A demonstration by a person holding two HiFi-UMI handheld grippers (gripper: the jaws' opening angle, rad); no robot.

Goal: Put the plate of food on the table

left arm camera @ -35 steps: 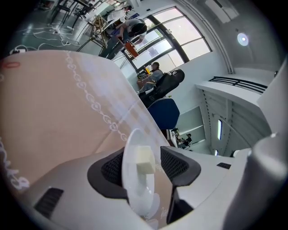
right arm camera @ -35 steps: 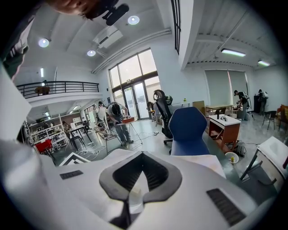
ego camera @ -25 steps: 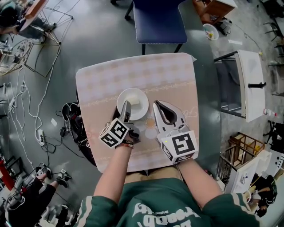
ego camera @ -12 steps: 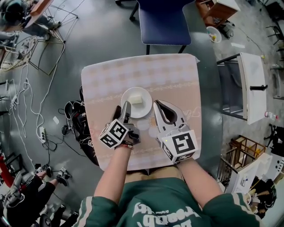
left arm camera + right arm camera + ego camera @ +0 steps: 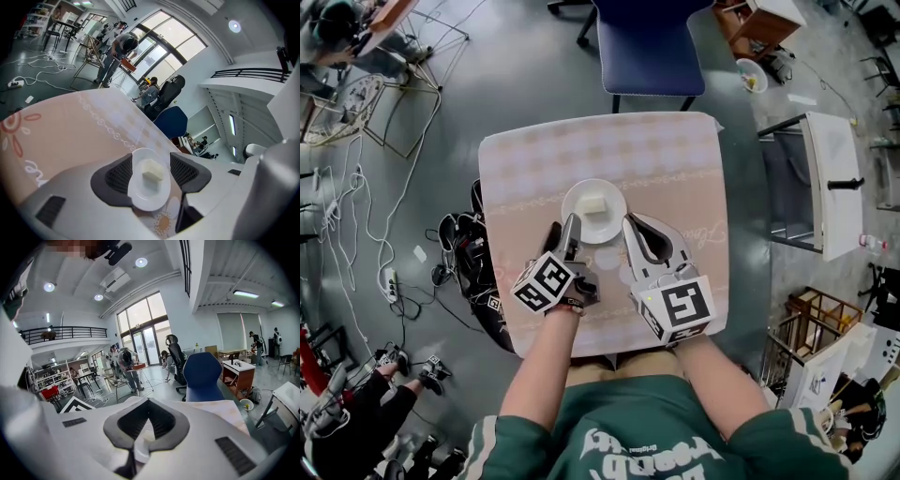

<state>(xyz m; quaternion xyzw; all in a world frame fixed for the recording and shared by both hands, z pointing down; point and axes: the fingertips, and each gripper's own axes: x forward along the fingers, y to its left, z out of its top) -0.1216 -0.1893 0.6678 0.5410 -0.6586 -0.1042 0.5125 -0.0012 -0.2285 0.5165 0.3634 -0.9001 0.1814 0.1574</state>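
Down at the near edge of the table, two grippers sit side by side over the cloth, the person's forearms reaching in from below. The left gripper has its jaws spread wide with nothing pinched between them, and its own view looks straight through the gap at the plate. The right gripper has its jaws closed tip to tip on nothing, parked just beside the plate's near right. And there's the plate, flat on the cloth around the middle of the table, well in from every edge, with a pale block of food sitting on it, so the job looks as good as done to me. The danger now? One tip of the left gripper is right at the near rim, touching or just shy of it, I can't tell which. A careless swing or a snap shut there could catch the rim, skid the plate or knock the block off it. A clean straight pull-back would be my call. Beyond the far edge, a blue chair stands on the grey floor. The count: one plate, one block of food, two grippers, one table, one chair
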